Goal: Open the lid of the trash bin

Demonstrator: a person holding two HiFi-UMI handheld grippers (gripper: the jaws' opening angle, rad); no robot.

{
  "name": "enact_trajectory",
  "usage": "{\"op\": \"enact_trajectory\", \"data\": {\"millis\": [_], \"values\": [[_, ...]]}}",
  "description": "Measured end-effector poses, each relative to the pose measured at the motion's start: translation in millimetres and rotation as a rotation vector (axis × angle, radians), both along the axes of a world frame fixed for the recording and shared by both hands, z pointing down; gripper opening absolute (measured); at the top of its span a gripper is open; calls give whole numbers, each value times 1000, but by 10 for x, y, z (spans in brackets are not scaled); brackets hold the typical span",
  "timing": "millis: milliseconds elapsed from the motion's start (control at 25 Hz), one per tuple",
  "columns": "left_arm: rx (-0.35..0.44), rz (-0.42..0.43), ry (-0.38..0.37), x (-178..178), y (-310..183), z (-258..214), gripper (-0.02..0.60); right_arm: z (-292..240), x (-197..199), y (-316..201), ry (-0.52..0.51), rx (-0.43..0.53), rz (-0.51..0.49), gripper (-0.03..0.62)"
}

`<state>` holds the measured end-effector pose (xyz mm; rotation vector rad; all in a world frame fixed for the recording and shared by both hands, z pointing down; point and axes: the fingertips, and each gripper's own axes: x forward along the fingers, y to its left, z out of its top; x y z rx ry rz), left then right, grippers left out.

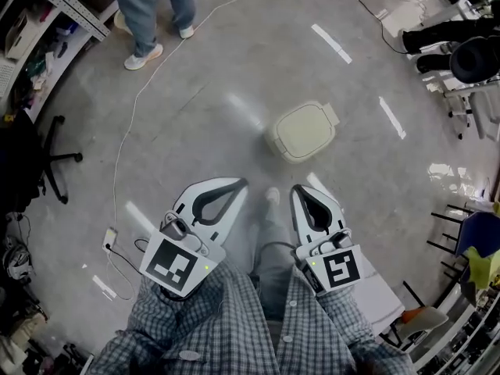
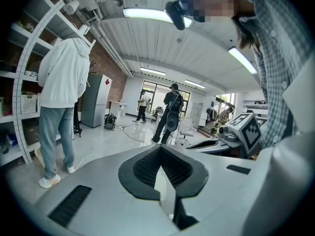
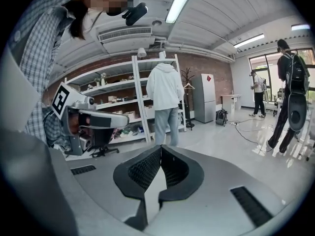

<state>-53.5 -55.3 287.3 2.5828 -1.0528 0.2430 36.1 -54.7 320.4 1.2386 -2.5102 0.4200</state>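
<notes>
Glossy grey floor [image 1: 234, 61], closed cream trash bin [image 1: 303, 131], shelving [image 1: 66, 2] at left

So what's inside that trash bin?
I can't tell. The trash bin has its cream lid shut, so whatever is inside is covered. All I can see is the lid's top, with nothing lying on it.

This is a robotics lab or workshop in an open, industrial room. The polished grey floor [image 1: 234, 69] carries white tape marks [image 1: 332, 43] and a long loose cable [image 1: 133, 108]. Metal shelves [image 3: 118, 102] packed with boxes and parts stand against a brick wall [image 3: 216, 77] on the left, with a grey cabinet [image 3: 207, 97] beside them. Strip lights [image 2: 147, 14] hang from a ribbed ceiling. An office chair [image 1: 47, 158] sits near the shelves, and at the far end a person [image 2: 170, 112] wears backpack equipment.
</notes>
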Motion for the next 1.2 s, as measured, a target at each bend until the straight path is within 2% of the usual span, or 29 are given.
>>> {"op": "enact_trajectory", "data": {"millis": [560,840,920,1040,1120,1200], "values": [[-130,5,-16,327,72,641,5,662,216,-289,-18,-55,-16,18],[-129,21,-51,460,-90,993,5,1068,341,-350,20,-70,-30,18],[-135,8,-46,469,-144,1079,5,1189,365,-357,51,-68,-40,18],[-174,-32,0,486,-187,1209,5,1371,353,-363,98,-61,-81,18],[-198,-40,22,526,-177,1303,5,1499,355,-360,86,-84,-85,18],[-208,-21,6,577,-154,1403,5,1638,390,-380,40,-130,-50,18]]}}
